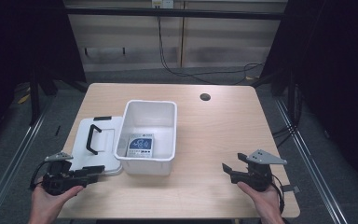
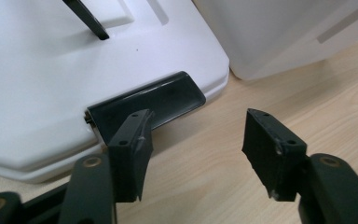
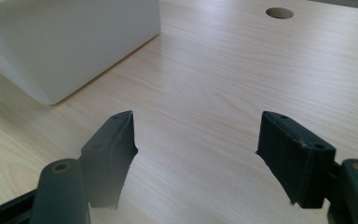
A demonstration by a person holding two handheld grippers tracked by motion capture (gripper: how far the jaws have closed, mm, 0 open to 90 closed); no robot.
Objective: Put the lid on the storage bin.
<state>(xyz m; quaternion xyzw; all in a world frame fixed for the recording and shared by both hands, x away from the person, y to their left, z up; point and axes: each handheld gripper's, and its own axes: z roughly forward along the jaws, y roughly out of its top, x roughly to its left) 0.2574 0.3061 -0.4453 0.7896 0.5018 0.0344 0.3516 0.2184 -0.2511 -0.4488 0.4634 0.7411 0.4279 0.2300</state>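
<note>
Left claw [image 2: 193, 154] agape beside lid clasp [image 2: 149, 100]

A white bin [image 1: 150, 135] sits beside its lid [image 1: 94, 144] on the table [image 1: 223, 140], the left gripper [image 1: 93, 173] at the lid's near edge, the right gripper [image 1: 229, 169] well apart.

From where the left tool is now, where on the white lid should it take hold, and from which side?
Probably at the near edge of the white lid, by the black latch. The lid lies flat on the table, so its thin rim suits open jaws coming in low from the person's side. The left tool is open and already faces that edge. The black handle on top would need a grip from above.
</note>
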